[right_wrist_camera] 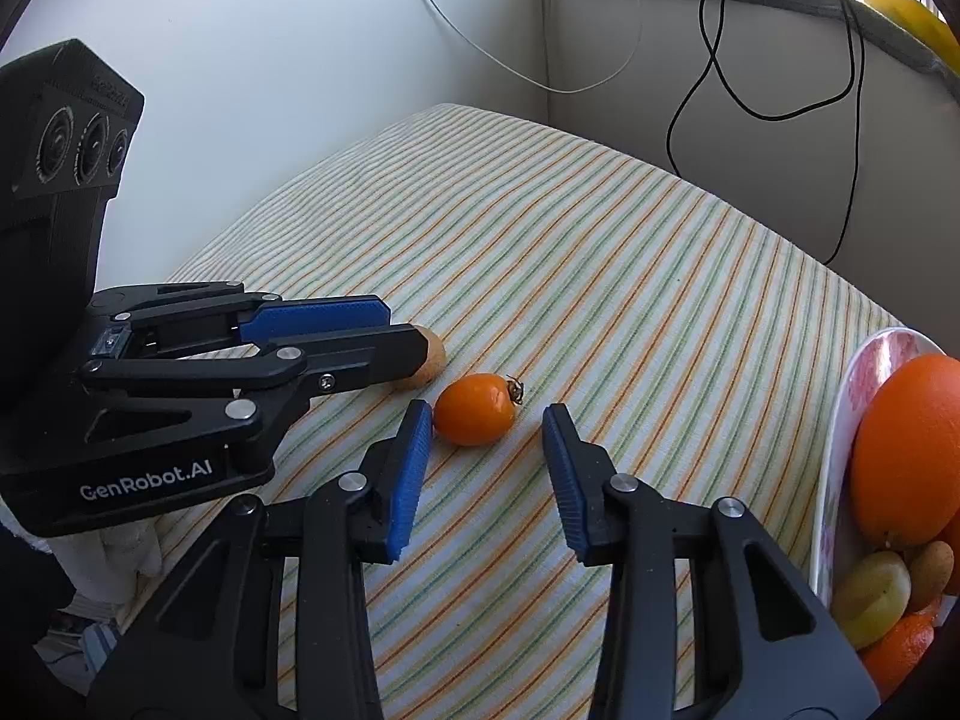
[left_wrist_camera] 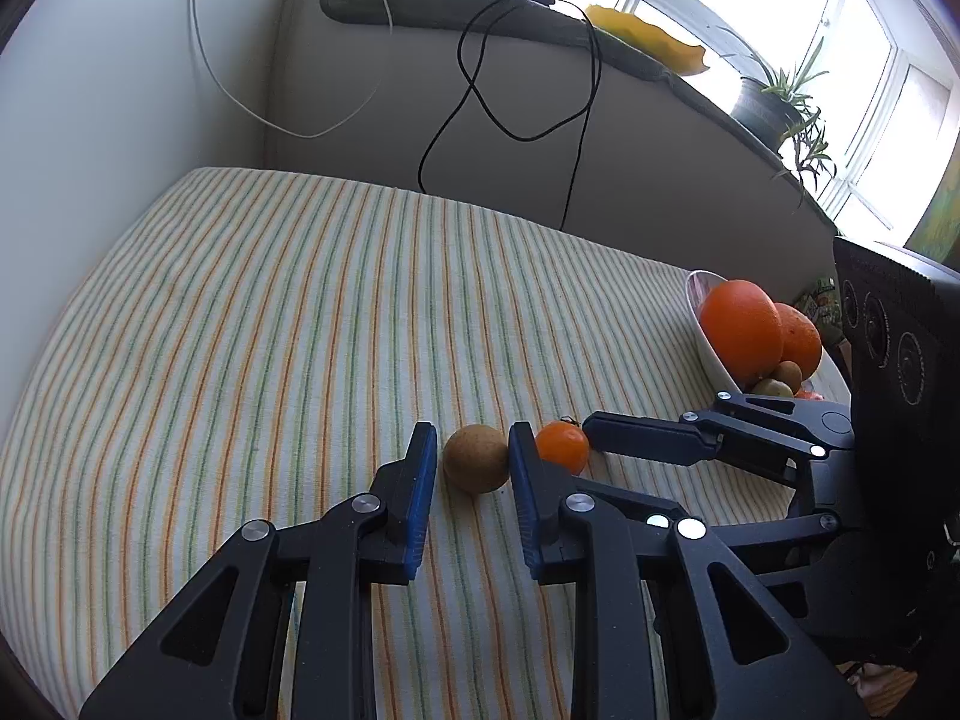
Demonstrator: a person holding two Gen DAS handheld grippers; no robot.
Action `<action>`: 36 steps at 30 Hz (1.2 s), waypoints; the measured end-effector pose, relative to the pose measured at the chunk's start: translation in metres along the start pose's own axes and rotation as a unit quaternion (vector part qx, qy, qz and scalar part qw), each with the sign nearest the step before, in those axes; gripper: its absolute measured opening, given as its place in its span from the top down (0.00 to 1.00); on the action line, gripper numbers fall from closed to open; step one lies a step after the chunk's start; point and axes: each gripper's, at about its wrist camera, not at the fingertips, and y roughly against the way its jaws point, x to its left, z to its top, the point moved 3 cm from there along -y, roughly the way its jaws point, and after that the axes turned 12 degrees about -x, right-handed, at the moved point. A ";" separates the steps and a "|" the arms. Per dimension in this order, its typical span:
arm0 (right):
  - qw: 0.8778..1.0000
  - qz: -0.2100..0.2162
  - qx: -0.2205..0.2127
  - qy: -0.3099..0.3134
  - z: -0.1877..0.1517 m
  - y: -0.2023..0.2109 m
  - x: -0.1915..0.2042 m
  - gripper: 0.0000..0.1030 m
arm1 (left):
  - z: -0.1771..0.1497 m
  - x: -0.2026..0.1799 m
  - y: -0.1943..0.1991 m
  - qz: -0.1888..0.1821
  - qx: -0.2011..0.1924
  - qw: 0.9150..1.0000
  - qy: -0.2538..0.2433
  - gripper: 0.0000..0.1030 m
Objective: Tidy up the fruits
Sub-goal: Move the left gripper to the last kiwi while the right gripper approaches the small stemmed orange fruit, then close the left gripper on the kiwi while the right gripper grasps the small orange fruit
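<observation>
A brown kiwi (left_wrist_camera: 476, 458) lies on the striped cloth, between the tips of my open left gripper (left_wrist_camera: 471, 441), untouched. Beside it lies a small orange tomato (left_wrist_camera: 562, 447) with a stem. In the right wrist view the tomato (right_wrist_camera: 474, 408) sits just ahead of my open right gripper (right_wrist_camera: 487, 419), near its left finger; the kiwi (right_wrist_camera: 427, 363) is mostly hidden behind the left gripper's fingers (right_wrist_camera: 318, 315). A white bowl (left_wrist_camera: 708, 336) at the right holds large oranges (left_wrist_camera: 741, 327) and kiwis; it also shows in the right wrist view (right_wrist_camera: 840, 420).
The striped cloth (left_wrist_camera: 270, 312) covers the table, which ends at a white wall on the left and a beige panel behind. Black and white cables (left_wrist_camera: 528, 90) hang down the panel. A potted plant (left_wrist_camera: 774, 102) and a yellow dish (left_wrist_camera: 648, 36) sit on the ledge above.
</observation>
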 end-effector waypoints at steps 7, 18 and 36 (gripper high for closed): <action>1.000 -0.006 0.000 0.022 0.001 -0.004 0.006 0.61 | -0.004 0.000 0.002 -0.006 0.011 1.000 0.003 0.77; 0.998 0.001 -0.003 0.061 0.004 -0.009 0.016 0.69 | -0.004 0.009 0.004 -0.028 0.019 0.999 0.028 0.78; 0.999 -0.016 -0.029 0.038 -0.011 0.042 -0.001 0.69 | -0.008 -0.016 -0.001 0.011 0.012 0.999 -0.049 0.79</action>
